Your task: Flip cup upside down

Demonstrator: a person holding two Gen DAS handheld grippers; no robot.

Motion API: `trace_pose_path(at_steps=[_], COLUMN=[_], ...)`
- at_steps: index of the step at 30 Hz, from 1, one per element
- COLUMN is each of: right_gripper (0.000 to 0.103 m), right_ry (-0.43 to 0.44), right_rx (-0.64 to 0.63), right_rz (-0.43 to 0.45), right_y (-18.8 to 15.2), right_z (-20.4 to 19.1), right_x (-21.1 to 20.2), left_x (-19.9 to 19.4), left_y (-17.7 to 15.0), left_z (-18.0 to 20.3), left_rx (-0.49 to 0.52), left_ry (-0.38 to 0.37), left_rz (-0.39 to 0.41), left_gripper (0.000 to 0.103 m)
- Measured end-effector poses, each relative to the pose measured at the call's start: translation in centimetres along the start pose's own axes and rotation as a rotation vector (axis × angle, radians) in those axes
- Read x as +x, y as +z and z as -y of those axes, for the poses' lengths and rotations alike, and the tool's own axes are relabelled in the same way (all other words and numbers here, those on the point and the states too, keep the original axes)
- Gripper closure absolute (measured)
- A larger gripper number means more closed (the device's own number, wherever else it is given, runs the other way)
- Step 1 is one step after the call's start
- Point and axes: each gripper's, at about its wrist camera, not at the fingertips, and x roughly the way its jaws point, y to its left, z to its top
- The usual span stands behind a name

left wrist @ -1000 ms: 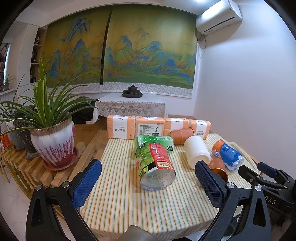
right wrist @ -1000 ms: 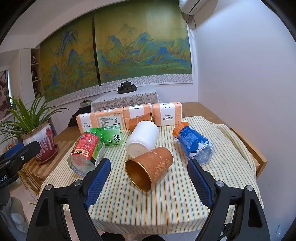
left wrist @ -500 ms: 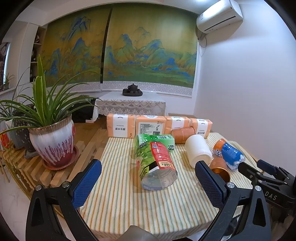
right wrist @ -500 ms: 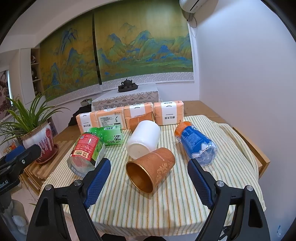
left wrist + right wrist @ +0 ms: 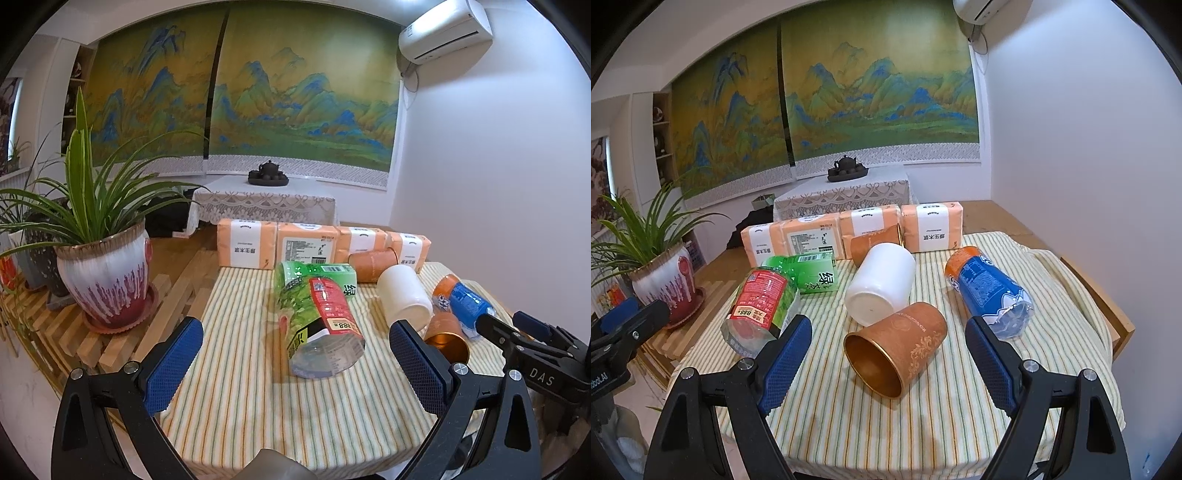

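**Copper cup on its side, both grippers spread wide**

Copper-brown and patterned, the cup [image 5: 897, 352] lies on its side on the striped cloth of the desk [image 5: 923, 435], its open mouth turned toward the right wrist camera. Landmark for everything else: the cup.

Just behind the cup, touching or nearly touching it, lies a white mug [image 5: 881, 286], also on its side with its base facing the camera. To the right of the cup lies a blue and orange bottle [image 5: 988, 291], apart from it. To the left of the cup lies a green and red bottle [image 5: 759, 306], and behind that a green box [image 5: 810, 273]. Farther behind the cup, a second brown cup [image 5: 875, 243] rests against a row of orange tissue packs [image 5: 868, 229]. Well to the left of the cup stands a potted plant [image 5: 105, 273].

The right hand-held gripper [image 5: 886, 363] hovers with its fingers wide apart either side of the cup, holding nothing. The left hand-held gripper [image 5: 295, 363] is likewise spread wide and holds nothing, with the cup [image 5: 445, 336] just beyond its right finger.
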Motion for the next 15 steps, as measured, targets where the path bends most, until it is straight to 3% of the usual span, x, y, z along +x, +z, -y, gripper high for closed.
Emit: trace_pose_path(at_steps=[15], right_gripper=[0.021], right_ry=[-0.002], right_rx=[0.006], right_rz=[-0.013], right_y=[0.7], right_z=[0.3], right_x=[1.6], left_x=[1.9], left_y=[0.1], left_z=[0.1], left_rx=[0.006], left_ry=[-0.007], left_rz=[-0.027], left_gripper=[0.001])
